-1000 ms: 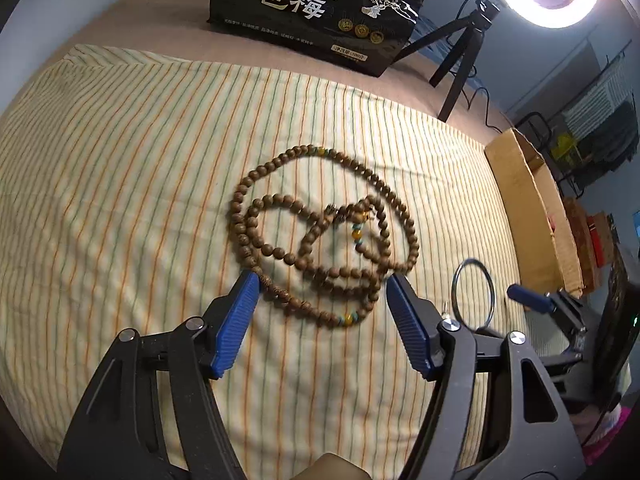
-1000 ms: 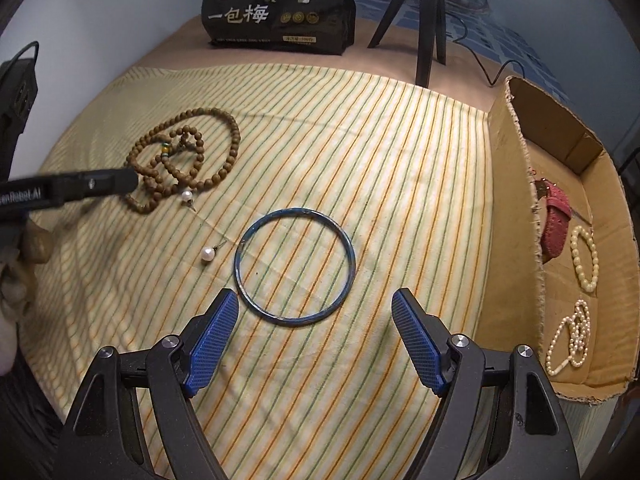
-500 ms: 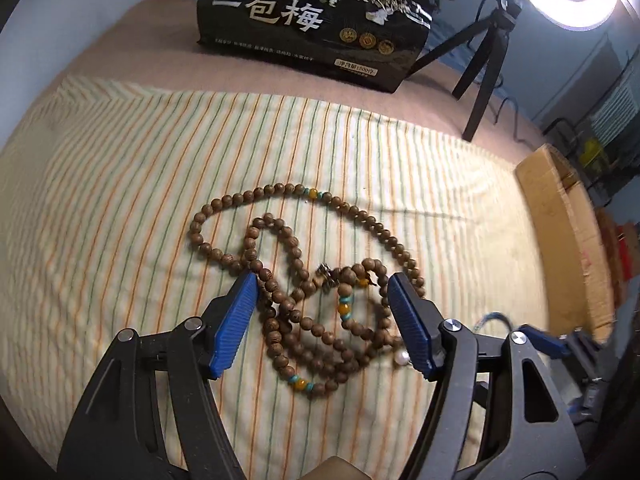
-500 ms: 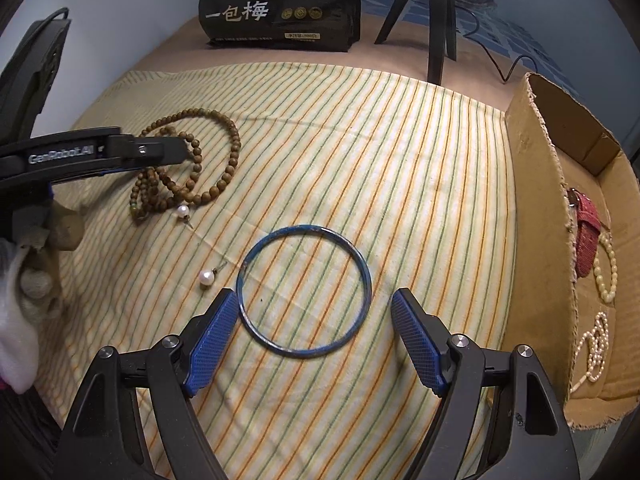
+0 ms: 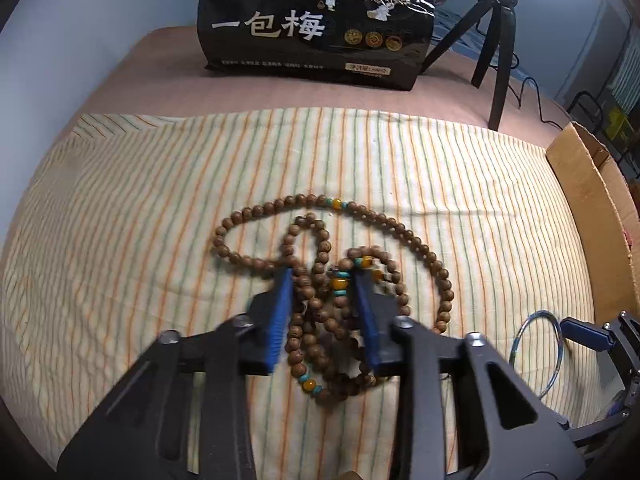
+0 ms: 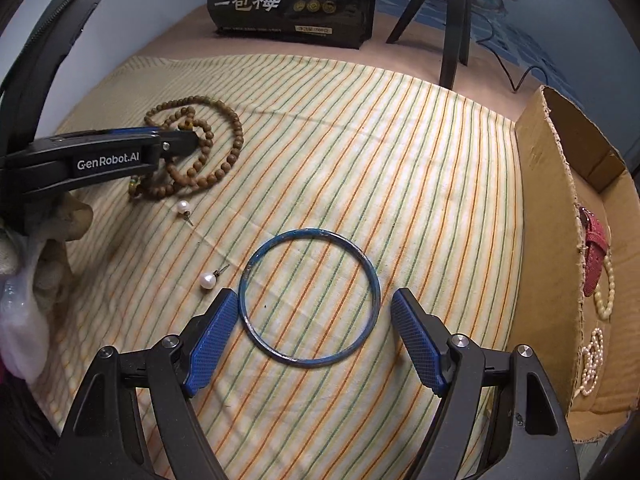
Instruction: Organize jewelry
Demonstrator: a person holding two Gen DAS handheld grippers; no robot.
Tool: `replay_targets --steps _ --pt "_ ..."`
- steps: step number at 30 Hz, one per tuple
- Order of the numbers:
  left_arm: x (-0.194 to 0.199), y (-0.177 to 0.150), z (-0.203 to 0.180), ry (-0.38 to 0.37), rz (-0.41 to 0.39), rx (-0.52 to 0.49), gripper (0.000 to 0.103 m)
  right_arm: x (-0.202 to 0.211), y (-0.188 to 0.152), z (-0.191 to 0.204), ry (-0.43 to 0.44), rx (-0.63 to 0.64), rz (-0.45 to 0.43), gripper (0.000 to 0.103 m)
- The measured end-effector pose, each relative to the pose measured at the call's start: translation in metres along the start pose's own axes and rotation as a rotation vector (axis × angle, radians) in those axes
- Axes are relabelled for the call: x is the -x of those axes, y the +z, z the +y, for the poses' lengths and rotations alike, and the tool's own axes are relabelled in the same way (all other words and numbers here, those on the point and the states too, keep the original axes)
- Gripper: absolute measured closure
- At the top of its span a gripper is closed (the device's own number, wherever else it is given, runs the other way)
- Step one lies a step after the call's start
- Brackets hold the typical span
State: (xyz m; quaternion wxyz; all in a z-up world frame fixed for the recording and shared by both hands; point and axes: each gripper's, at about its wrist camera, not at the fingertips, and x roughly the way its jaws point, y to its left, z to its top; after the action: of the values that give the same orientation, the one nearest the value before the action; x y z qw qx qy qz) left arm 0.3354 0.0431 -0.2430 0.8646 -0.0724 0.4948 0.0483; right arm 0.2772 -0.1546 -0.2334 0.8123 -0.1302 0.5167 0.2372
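A long brown wooden bead necklace [image 5: 328,304] with teal and amber beads lies coiled on the striped cloth; it also shows in the right wrist view [image 6: 208,152]. My left gripper [image 5: 324,280] is down over its middle, jaws closing around several bead strands. My right gripper [image 6: 312,312] is open and straddles the near half of a blue bangle [image 6: 309,298], which lies flat; the bangle also shows in the left wrist view [image 5: 538,354]. Two pearl stud earrings [image 6: 208,280] [image 6: 183,207] lie left of the bangle.
A cardboard box [image 6: 560,240] at the right holds a red watch strap [image 6: 594,252] and pearl strands [image 6: 592,356]. A black snack bag [image 5: 316,20] and a black tripod [image 5: 496,40] stand at the back of the bed.
My left gripper moved forward over the bead necklace and its jaws narrowed around the strands. My right gripper came closer to the bangle, still open.
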Motion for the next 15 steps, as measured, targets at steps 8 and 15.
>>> replay_targets --steps 8,15 --pt "0.006 0.002 0.011 -0.055 -0.005 0.028 0.092 -0.001 0.004 -0.004 0.012 -0.014 0.002 0.031" --pt "0.024 0.001 0.016 -0.097 -0.030 0.040 0.092 0.011 0.001 -0.009 0.014 -0.049 -0.033 0.031"
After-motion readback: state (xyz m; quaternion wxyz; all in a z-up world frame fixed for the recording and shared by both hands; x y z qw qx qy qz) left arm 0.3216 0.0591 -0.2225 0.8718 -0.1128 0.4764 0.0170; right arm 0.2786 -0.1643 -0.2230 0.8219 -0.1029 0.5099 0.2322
